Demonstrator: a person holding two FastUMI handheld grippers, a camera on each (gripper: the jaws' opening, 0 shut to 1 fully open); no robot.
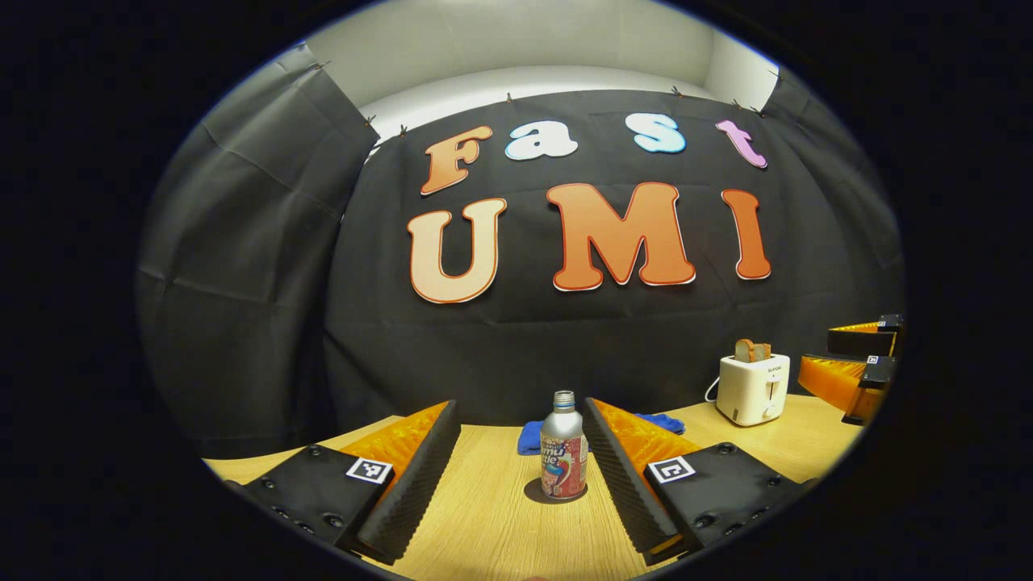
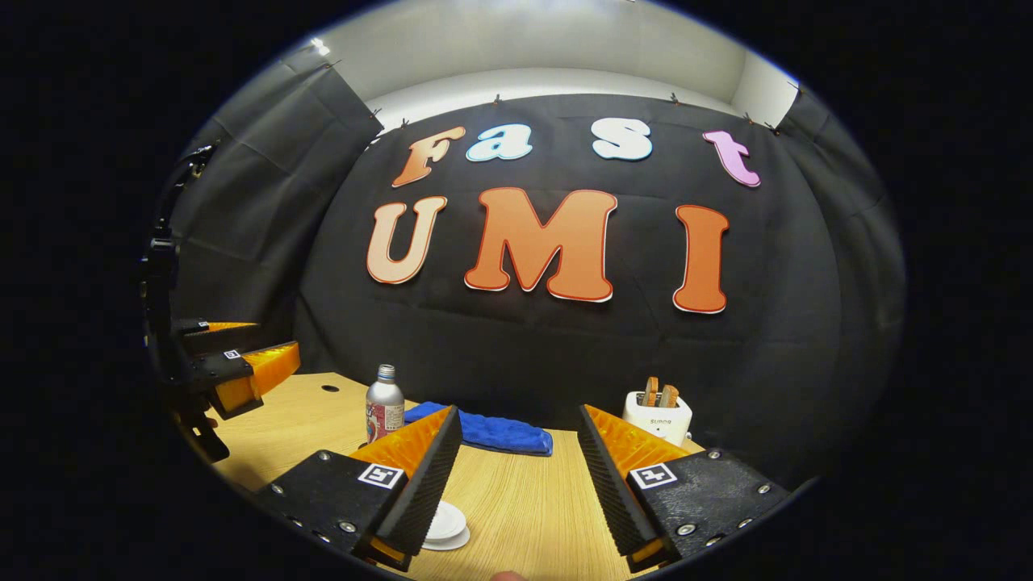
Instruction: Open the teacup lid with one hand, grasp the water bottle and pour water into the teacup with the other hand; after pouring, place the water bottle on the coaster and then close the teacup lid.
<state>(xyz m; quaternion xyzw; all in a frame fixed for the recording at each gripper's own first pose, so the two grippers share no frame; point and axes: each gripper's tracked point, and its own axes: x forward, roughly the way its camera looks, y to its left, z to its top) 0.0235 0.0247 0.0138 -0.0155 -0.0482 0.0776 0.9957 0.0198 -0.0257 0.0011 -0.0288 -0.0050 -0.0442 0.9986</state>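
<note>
Black cloth wall (image 1: pixel 242 282), wooden table (image 1: pixel 500 516), white ceiling (image 2: pixel 549 48) above

A silver water bottle (image 1: pixel 563 456), capless, stands upright on a dark coaster (image 1: pixel 536 491) mid-worktop; a white teacup lid (image 2: pixel 445 520) lies nearer.

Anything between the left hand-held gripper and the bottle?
Nothing: in the left gripper view, only bare wooden table separates the open hand-held gripper from the water bottle.
</note>
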